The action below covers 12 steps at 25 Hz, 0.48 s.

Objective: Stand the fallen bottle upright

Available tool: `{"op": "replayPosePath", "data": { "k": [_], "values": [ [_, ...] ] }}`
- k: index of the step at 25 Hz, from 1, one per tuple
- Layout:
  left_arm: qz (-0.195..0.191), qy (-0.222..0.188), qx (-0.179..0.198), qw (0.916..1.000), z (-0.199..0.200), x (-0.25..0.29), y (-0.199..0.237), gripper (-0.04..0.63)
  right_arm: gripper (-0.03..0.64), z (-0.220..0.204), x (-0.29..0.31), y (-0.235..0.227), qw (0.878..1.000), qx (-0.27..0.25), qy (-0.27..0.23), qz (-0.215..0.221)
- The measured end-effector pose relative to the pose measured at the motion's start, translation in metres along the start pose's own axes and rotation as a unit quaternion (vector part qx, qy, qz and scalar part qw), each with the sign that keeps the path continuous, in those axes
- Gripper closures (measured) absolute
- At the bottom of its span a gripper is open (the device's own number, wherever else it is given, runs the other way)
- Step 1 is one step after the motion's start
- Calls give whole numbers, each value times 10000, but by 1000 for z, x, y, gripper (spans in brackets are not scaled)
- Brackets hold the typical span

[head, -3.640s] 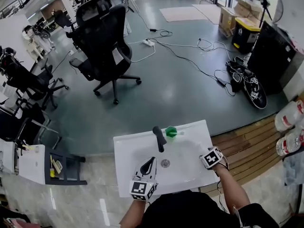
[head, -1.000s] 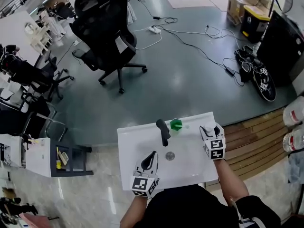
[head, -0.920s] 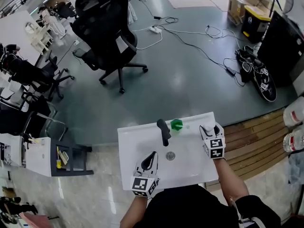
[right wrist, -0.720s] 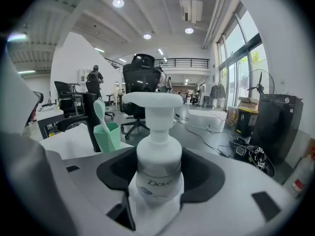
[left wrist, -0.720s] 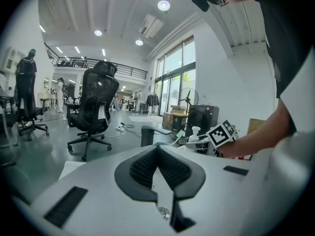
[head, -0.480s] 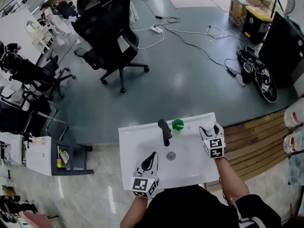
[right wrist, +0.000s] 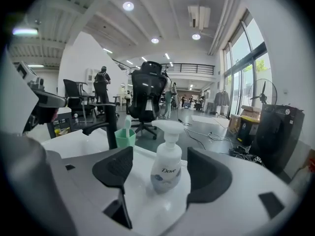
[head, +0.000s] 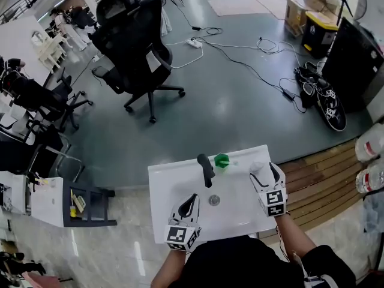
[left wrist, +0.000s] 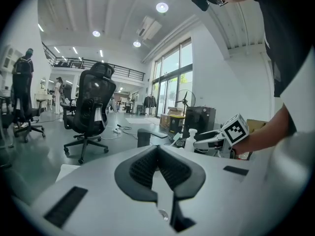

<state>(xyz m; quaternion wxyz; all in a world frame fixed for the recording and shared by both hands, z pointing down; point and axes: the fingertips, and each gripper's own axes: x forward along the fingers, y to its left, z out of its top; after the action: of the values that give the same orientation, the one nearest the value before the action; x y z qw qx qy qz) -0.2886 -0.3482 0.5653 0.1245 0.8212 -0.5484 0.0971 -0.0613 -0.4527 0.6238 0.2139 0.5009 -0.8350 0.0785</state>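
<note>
The right gripper [right wrist: 160, 171] is opening its jaws, and both pads are standing clear of the bottle [right wrist: 166, 161] between them. The bottle is standing upright on the far right corner of the white sink [head: 171, 182], showing a white pump head and a pale rounded body with a dark brand word. The right forearm [head: 292, 236] is reaching in from the near edge, tilting the gripper slightly downward. The left gripper [left wrist: 157, 150] is hovering over the near left of the basin, jaws pressed together on nothing. Beside the black faucet [head: 205, 168], a green cup [right wrist: 125, 137] is holding a pale upright item.
</note>
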Motion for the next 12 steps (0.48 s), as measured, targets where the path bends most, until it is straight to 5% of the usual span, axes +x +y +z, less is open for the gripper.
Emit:
{"op": "replayPosePath", "data": {
  "k": [8, 12],
  "values": [
    [-232, -75, 133, 9996, 11, 3, -19, 578, 603, 24, -50, 9, 9993, 260, -273, -52],
    [-338, -158, 150, 9992, 16, 3, -30, 578, 605, 43, -65, 9, 9977, 132, -660, -116]
  ]
}}
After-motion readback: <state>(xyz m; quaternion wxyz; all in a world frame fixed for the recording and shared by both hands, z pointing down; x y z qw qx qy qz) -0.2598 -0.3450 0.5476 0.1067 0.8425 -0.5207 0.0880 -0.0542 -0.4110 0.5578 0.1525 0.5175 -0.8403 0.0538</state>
